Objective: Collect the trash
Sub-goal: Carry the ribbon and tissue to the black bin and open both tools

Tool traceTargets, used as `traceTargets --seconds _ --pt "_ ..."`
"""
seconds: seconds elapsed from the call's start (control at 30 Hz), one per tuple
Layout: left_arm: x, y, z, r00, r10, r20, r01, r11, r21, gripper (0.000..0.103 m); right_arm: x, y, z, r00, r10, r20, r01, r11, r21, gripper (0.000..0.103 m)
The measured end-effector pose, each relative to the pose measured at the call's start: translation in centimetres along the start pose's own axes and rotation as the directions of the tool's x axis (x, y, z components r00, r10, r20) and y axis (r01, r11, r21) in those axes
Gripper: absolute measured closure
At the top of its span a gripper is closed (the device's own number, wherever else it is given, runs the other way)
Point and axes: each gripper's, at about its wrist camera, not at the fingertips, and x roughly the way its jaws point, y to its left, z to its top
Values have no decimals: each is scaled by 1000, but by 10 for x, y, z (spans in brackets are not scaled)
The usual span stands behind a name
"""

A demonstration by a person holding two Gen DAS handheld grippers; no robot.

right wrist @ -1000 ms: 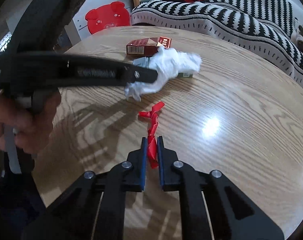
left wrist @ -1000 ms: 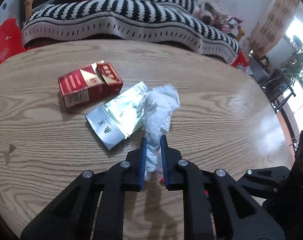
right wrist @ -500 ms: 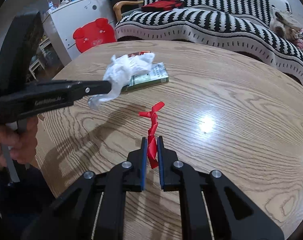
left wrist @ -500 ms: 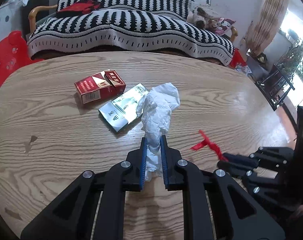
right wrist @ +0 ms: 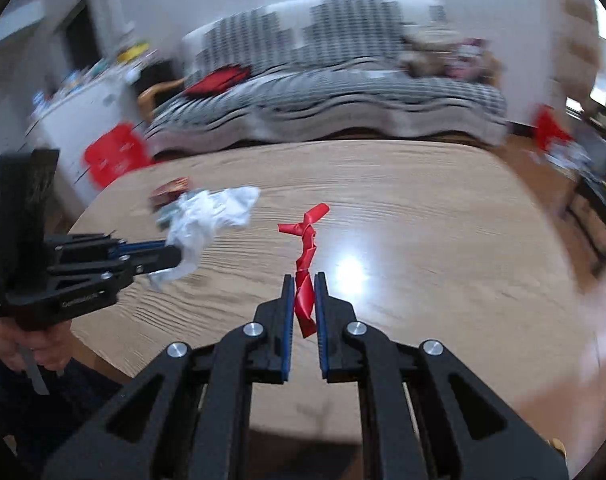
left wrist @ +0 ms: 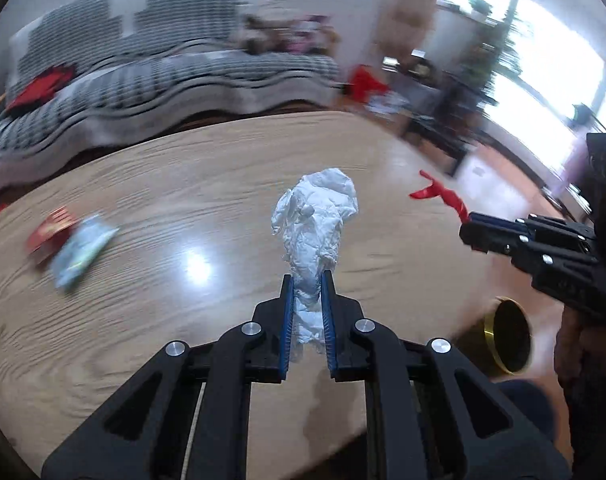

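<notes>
Lifted clear of the table (left wrist: 151, 184) since a second ago — tissue (left wrist: 317, 220) and red strip (right wrist: 305, 264) both in the air now. Tissue pinched in the left gripper (left wrist: 306, 280), bulging past the tips. Strip clamped upright in the right gripper (right wrist: 304, 280), twisted end poking up. Red pack (left wrist: 49, 228) and pale pack (left wrist: 81, 254) left lying together on the wood, blurred. Beyond the near edge, down low, a brass-rimmed bin (left wrist: 511, 336). Striped sofa (right wrist: 331, 92) behind — smeared too.

Red pack (left wrist: 49, 229) and silver pack (left wrist: 82, 251) smeared by blur (print unreadable); sofa (right wrist: 327, 92) blurred too.
</notes>
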Motion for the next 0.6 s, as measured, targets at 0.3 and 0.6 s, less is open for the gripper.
traceTargets --seconds 0.3,0.6 --pt "50 -238 -7 941 -296 -163 331 906 264 90 -154 -181 -134 933 -357 -53 350 860 370 92" --pt "137 -418 -79 810 -351 -470 520 801 297 90 -210 -300 -285 878 -410 -246 456 562 690 92"
